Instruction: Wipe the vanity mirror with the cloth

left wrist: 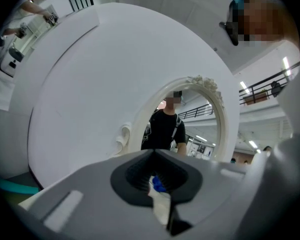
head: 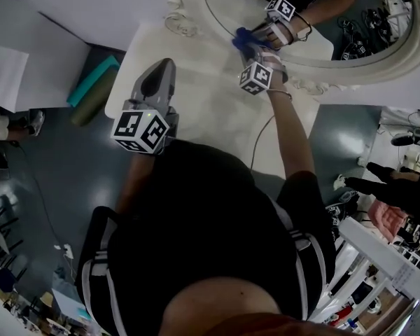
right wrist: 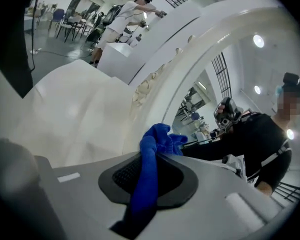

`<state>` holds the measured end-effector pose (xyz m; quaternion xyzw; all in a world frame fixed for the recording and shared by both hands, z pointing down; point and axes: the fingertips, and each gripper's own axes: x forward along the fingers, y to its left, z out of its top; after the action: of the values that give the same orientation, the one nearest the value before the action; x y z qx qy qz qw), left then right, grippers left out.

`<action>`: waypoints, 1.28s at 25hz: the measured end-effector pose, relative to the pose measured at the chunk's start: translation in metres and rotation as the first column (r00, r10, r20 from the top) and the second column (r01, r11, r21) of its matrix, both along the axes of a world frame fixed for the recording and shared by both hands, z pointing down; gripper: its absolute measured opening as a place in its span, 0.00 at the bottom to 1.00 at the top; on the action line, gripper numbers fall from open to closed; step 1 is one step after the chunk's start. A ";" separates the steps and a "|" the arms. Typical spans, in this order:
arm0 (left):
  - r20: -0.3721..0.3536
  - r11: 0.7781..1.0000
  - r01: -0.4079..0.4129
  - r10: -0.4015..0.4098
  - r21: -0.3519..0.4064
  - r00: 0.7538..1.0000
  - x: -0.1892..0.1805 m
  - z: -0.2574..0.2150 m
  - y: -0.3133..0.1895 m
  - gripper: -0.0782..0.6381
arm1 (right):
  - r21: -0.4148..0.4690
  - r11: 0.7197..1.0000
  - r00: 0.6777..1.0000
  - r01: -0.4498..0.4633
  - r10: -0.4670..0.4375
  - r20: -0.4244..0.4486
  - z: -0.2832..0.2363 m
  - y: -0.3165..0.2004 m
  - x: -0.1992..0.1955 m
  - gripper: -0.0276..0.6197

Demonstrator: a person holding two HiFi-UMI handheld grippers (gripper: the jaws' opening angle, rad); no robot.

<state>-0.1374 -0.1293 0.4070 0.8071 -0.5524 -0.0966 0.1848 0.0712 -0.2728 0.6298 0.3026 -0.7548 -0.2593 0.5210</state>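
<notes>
Both grippers are closed. Your right gripper point(head: 255, 45) clamps the blue cloth point(right wrist: 149, 170) between its jaws, with a bunched end standing out past the tips. Your left gripper point(head: 161, 75) has its jaws together; a small white-and-blue scrap shows at the seam and cannot be identified. The left gripper hangs above the white table point(head: 196, 100), well apart from the vanity mirror point(head: 325, 37) and taking no part in the work. The cloth's bunched end is at the glass just inside the ornate frame point(right wrist: 187, 59), where it appears to meet its own reflection. Treat the wipe as under way but early. No view shows which parts of the glass are already clean, so assume most of the surface beyond this edge remains to be covered.
</notes>
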 end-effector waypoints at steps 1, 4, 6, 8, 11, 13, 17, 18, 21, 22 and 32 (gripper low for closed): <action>0.000 1.000 -0.007 0.007 0.003 1.000 0.003 -0.001 -0.001 0.12 | -0.014 1.000 1.000 -0.008 0.008 -0.002 0.001 0.001 0.005 0.13; 0.002 1.000 -0.023 0.023 0.016 1.000 0.010 -0.006 0.001 0.12 | -0.039 0.999 1.000 -0.022 0.022 0.003 0.003 0.004 0.012 0.13; 0.003 0.999 -0.031 0.031 0.023 1.000 0.014 -0.009 0.001 0.12 | -0.034 0.999 1.000 -0.011 0.012 0.011 0.003 0.007 0.012 0.13; 0.003 0.999 -0.039 0.038 0.031 0.999 0.017 -0.011 0.001 0.12 | -0.011 1.000 0.999 0.002 -0.002 0.051 0.000 0.011 0.010 0.14; 0.000 0.998 -0.054 0.054 0.042 0.999 0.024 -0.014 -0.001 0.12 | 0.062 0.998 0.975 -0.006 -0.008 0.223 -0.027 0.021 0.005 0.14; 0.000 0.997 -0.066 0.066 0.048 0.998 0.028 -0.017 -0.003 0.12 | 0.128 0.991 0.927 -0.048 -0.003 0.376 -0.063 0.029 0.003 0.14; 0.006 0.994 -0.083 0.083 0.066 0.997 0.036 -0.024 -0.007 0.12 | 0.227 0.950 0.735 -0.213 0.003 0.678 -0.159 0.041 0.015 0.14; 0.007 0.994 -0.087 0.086 0.071 0.996 0.038 -0.027 -0.008 0.12 | 0.242 0.936 0.670 -0.256 -0.009 0.742 -0.190 0.044 0.021 0.14; 0.009 0.992 -0.096 0.096 0.080 0.995 0.043 -0.031 -0.010 0.12 | 0.304 0.871 0.534 -0.386 -0.058 0.843 -0.280 0.052 0.048 0.14; 0.009 0.992 -0.099 0.099 0.082 0.995 0.043 -0.032 -0.011 0.12 | 0.329 0.840 0.504 -0.431 -0.078 0.860 -0.311 0.054 0.058 0.14; -0.002 0.991 -0.103 0.104 0.089 0.995 0.043 -0.033 -0.009 0.12 | 0.395 0.607 0.383 -0.689 -0.158 0.910 -0.476 0.062 0.148 0.14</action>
<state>-0.0940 -0.1385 0.3738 0.8418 -0.5042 -0.1140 0.1551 0.2191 -0.2110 0.1538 0.7042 -0.6621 -0.2392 -0.0921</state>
